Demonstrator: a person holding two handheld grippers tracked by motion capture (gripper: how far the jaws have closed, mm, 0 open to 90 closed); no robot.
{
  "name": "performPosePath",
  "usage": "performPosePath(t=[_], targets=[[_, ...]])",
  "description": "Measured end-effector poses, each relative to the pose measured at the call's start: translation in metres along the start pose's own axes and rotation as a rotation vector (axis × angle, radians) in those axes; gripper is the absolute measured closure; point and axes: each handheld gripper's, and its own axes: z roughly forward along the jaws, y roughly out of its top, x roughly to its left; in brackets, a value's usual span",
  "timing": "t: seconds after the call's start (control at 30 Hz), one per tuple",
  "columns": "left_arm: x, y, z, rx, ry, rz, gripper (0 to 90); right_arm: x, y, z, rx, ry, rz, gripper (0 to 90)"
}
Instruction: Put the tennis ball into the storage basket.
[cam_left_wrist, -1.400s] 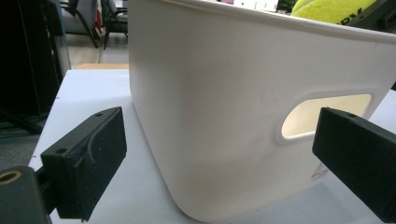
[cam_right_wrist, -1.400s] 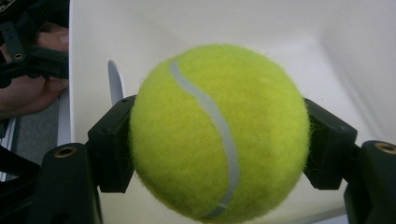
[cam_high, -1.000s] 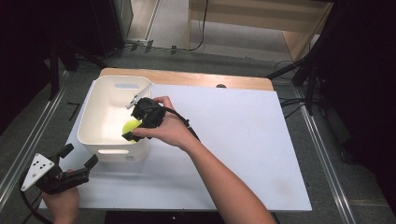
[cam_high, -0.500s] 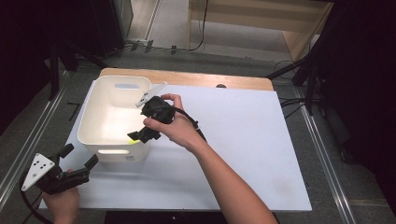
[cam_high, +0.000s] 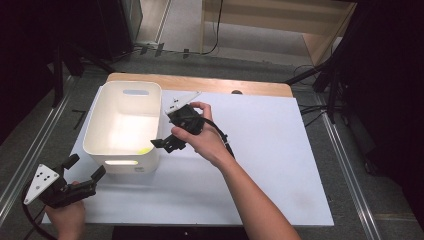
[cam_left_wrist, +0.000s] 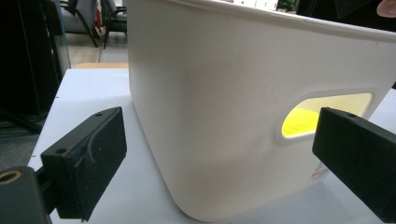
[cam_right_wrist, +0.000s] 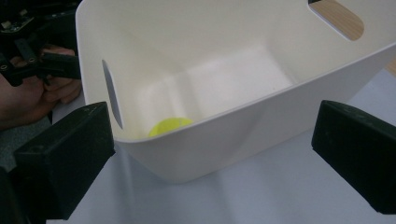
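Ball in the bin, tongs beside the rim

Risk now sits with the white bin (cam_high: 102, 142), not the yellow ball (cam_right_wrist: 170, 126). That ball lies on the bin's floor in the near corner, close to the wall with the handle slot; through that slot it shows as a yellow glow in the left gripper view. The right tongs (cam_high: 162, 145) hover just outside the bin's near right corner, jaws spread wide with nothing between them. The left tongs (cam_high: 86, 167) rest low at the front left edge of the white surface (cam_high: 280, 165), jaws likewise parted and empty, pointed at the bin's outer wall.

Judging from this, the drop looks done, so the hazard is in pulling away. The right tongs are close to the rim: a careless sweep could catch the lip, tip or shove the light bin, and set the ball rolling. The trailing cable (cam_high: 220, 136) could also drag across the rim. If the left tongs push forward, they would nudge the bin along the smooth surface.
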Motion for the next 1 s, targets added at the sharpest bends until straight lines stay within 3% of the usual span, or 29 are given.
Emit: performPosePath(t=[0.57,1.0], targets=[[0.0,0.0,0.0,0.004,0.0,0.002,2.8,-0.01,-0.041,-0.029,-0.06,-0.061,0.071,0.0],[0.0,0.0,0.001,0.005,0.001,0.005,2.8,-0.015,-0.066,-0.05,-0.111,-0.121,0.096,0.0]])
